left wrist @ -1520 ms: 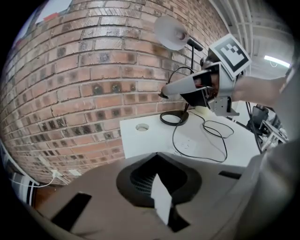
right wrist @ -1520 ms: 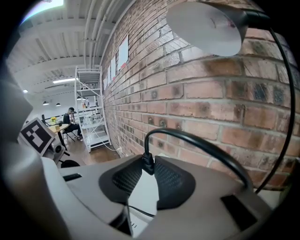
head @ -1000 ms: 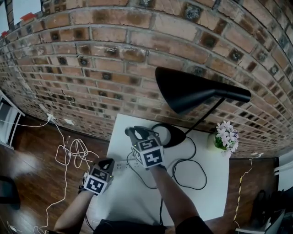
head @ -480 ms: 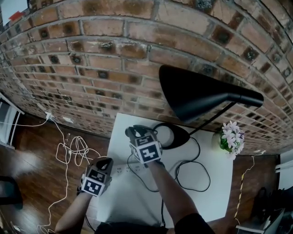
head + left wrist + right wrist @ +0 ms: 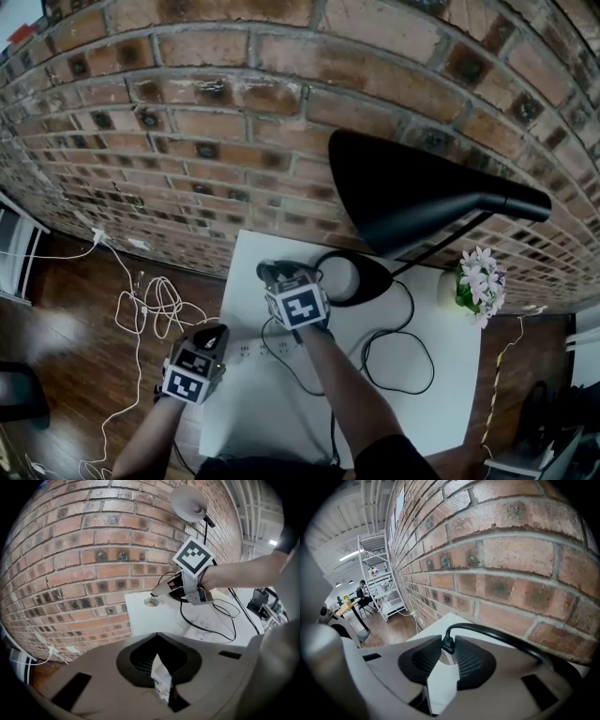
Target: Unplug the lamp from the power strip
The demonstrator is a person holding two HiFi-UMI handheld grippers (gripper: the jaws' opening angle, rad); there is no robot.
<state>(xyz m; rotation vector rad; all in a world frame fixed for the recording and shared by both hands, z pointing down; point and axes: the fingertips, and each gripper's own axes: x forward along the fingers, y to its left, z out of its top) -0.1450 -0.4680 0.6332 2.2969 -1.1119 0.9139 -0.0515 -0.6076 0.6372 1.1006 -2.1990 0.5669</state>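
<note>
The black lamp (image 5: 422,202) stands on the white table (image 5: 412,394) against the brick wall. Its black cord (image 5: 398,352) loops over the table. My right gripper (image 5: 273,274) is above the table's far left, past the white power strip (image 5: 267,350). In the right gripper view the lamp's black plug (image 5: 448,645) sits between the pads of my right gripper (image 5: 448,641), clear of the strip; the jaws are opening slightly. My left gripper (image 5: 216,335) hovers shut at the table's left edge, holding nothing. From the left gripper view I see the right gripper (image 5: 161,589) and the power strip (image 5: 206,623).
A pot of pale flowers (image 5: 478,281) stands at the table's far right. White cables (image 5: 150,309) lie tangled on the wooden floor to the left. The brick wall (image 5: 234,141) runs close behind the table. A small round fitting (image 5: 151,602) is set in the tabletop.
My right gripper has shifted slightly toward the wall with the plug in it. The left gripper has drifted a little down and left.
</note>
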